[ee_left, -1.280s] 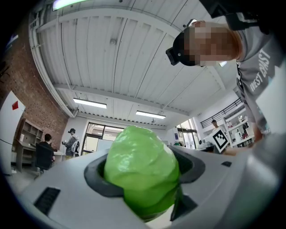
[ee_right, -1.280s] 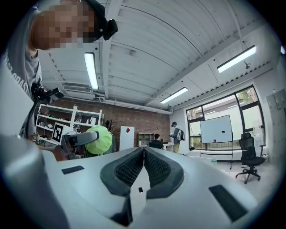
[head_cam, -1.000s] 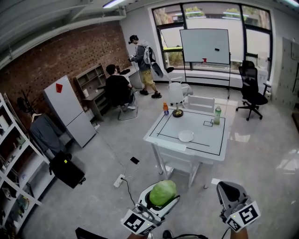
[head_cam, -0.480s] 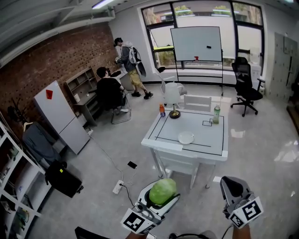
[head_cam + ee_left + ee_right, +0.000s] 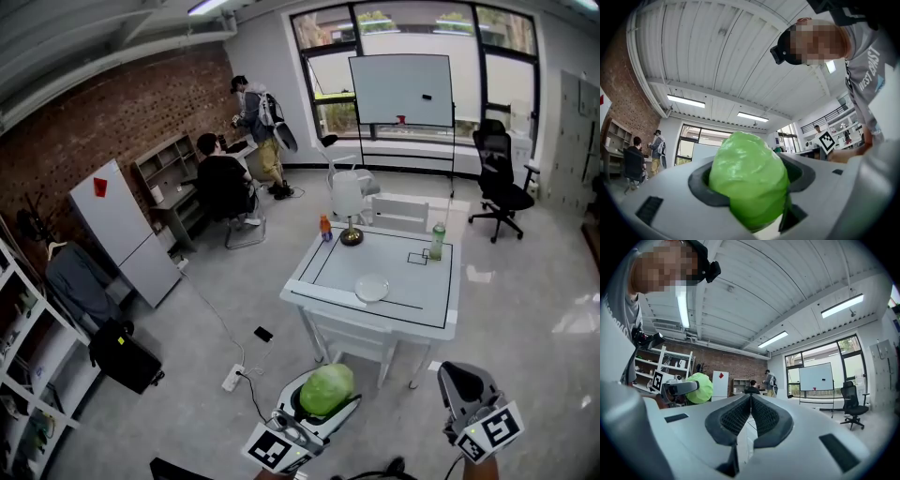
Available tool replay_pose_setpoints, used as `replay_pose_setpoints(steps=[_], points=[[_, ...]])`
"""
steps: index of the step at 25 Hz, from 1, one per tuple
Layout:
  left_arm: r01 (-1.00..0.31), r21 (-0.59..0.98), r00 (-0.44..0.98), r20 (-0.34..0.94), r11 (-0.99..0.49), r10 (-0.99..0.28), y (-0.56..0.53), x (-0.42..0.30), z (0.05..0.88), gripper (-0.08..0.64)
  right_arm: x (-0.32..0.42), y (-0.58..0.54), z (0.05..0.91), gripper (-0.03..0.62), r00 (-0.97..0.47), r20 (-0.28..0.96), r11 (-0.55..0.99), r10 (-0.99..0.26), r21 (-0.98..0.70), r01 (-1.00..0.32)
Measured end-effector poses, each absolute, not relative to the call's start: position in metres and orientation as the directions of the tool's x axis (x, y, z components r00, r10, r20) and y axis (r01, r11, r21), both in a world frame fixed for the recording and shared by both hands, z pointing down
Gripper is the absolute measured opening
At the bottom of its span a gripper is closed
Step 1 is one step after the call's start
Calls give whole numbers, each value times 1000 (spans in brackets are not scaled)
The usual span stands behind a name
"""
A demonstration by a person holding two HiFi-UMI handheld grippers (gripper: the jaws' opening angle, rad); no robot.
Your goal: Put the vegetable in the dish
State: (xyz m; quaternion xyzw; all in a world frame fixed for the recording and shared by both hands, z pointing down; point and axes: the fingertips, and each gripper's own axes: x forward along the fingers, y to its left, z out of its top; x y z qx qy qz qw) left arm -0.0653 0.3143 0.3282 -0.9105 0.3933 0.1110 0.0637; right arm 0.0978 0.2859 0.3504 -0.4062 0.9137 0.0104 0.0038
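Left tongs are clamped on a green cabbage, its lower part sunk between the jaws. Right tongs are pressed together, empty. The head view's bottom edge cuts off both handles. The white dish sits well apart on the worktop.

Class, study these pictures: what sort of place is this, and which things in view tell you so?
Probably an office or lab workroom: a whiteboard on a stand, a person seated at a desk beside the brick wall, and a wheeled office chair on the open floor.
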Motion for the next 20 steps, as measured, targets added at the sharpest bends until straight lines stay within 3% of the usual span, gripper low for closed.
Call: replay_pose_setpoints(steps=[20], points=[[-810, -37, 573, -262, -585, -777, 249, -16, 338, 305, 138, 204, 363, 8, -764, 6, 764, -646, 12, -646]])
